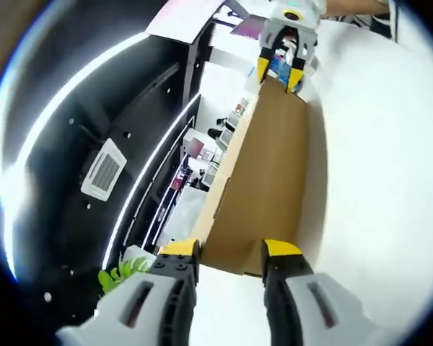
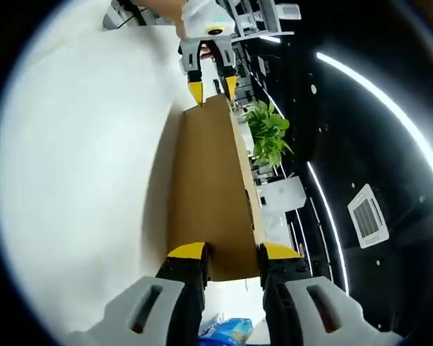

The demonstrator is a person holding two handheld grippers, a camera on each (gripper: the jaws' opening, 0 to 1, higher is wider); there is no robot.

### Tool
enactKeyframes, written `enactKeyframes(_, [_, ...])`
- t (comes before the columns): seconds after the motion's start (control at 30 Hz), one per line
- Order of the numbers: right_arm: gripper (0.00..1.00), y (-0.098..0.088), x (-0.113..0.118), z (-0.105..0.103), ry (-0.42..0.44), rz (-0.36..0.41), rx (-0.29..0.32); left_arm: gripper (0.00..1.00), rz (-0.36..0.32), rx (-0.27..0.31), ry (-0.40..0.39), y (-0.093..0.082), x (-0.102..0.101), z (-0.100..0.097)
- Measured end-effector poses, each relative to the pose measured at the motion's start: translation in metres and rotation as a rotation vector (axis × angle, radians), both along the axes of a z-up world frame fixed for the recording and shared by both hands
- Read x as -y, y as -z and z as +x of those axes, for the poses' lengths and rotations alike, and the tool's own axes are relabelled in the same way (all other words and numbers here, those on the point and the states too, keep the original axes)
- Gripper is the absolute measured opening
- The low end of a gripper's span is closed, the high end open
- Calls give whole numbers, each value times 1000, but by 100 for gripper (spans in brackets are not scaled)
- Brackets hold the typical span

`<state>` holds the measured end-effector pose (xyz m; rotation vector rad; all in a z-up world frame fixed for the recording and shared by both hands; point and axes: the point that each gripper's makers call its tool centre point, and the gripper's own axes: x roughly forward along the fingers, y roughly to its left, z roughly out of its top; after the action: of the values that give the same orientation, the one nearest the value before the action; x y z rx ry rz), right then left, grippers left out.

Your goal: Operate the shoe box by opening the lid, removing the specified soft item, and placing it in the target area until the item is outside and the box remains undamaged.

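White and bare, the surface (image 1: pixel 390 144) runs beneath a brown cardboard lid (image 1: pixel 263 187) held up on edge between two grippers, with a black ceiling, its light strips and a vent (image 1: pixel 102 171) behind. The left gripper (image 1: pixel 231 254) has its yellow-tipped jaws narrowed on one end of the lid; in the right gripper view, the right gripper (image 2: pixel 227 252) pinches the opposite end in the same way, and a green plant (image 2: pixel 268 133) shows past the cardboard. A blue-and-white soft item (image 2: pixel 227 333) lies low between the right gripper's jaws, whether still inside the box cannot be told. Uneven pulling by the two grippers could likely twist or crease the lid, and a tight pinch could dent its edge. Desks and office clutter crowd the far room.
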<state>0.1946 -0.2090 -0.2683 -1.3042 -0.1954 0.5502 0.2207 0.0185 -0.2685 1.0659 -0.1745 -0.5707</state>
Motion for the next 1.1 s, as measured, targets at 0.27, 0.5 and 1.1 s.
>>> enactKeyframes(0.27, [30, -8, -9, -4, -19, 394, -201, 36, -228, -103, 47, -8, 0, -1])
enactKeyframes(0.5, [30, -13, -12, -8, -34, 499, -243, 36, -426, -203, 48, -14, -5, -4])
enactKeyframes(1.1, [45, -52, 13, -5, 9, 1103, -451, 69, -877, -448, 109, -43, -10, -7])
